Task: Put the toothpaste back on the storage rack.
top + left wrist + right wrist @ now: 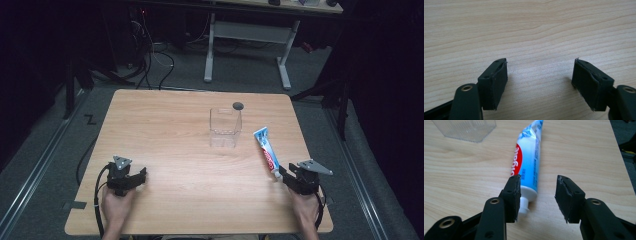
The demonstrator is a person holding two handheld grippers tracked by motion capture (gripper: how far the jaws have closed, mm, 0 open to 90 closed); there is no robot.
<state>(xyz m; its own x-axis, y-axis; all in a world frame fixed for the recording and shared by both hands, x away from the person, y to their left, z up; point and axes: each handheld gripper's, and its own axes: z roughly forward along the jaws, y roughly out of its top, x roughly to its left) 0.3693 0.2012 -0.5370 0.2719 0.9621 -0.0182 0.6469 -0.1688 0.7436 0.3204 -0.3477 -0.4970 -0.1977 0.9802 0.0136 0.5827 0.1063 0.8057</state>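
Since your right claw (537, 195) is open, with only its left pad touching the cap end of the tube (527, 162) and a gap at the other pad, the round cap could squirt sideways as you close. Lying right of the cup (225, 127) on the desk (165, 130), the tube has its cap toward you and its crimp toward the cup. Your left claw (540, 80) gapes empty.

On my light wooden table (165, 130): one blue-and-white toothpaste tube with a red logo (266, 148), one clear plastic square container (224, 127), one small dark round disc (238, 105). I hold two black two-jaw grippers, one left gripper (139, 176), one right gripper (283, 172).
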